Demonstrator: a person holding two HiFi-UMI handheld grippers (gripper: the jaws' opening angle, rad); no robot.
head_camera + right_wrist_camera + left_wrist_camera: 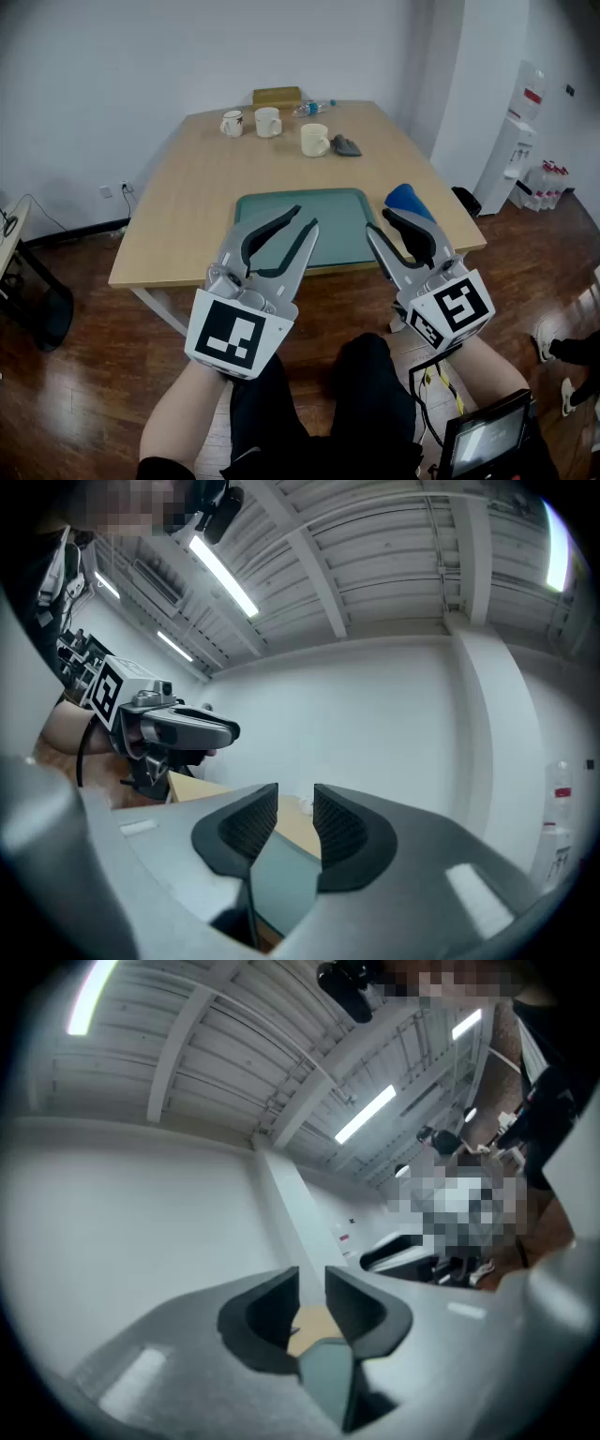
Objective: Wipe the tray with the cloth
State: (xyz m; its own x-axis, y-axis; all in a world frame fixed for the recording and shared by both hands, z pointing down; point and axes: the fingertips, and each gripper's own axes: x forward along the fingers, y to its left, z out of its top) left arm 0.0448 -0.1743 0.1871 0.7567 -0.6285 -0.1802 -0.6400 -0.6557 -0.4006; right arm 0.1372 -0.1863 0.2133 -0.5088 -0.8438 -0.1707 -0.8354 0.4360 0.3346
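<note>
A green tray (342, 211) lies empty at the near edge of the wooden table (187, 197). The grey cloth (345, 145) lies crumpled at the far side, beside a cream mug (315, 140). Both grippers hover side by side above the near table edge, pointing toward the tray and well short of the cloth. My left gripper (306, 220) is open and holds nothing; in its own view (312, 1283) the tray (328, 1372) shows through the gap. My right gripper (380, 223) is also open and holds nothing (295, 803), with the tray (281, 883) below its jaws.
Two white mugs (232, 123) (268, 122), a plastic bottle (314, 108) and a brown box (277, 96) stand at the table's far end. A blue object (408, 199) sits by the table's right edge. A water dispenser (514, 155) stands at the right wall.
</note>
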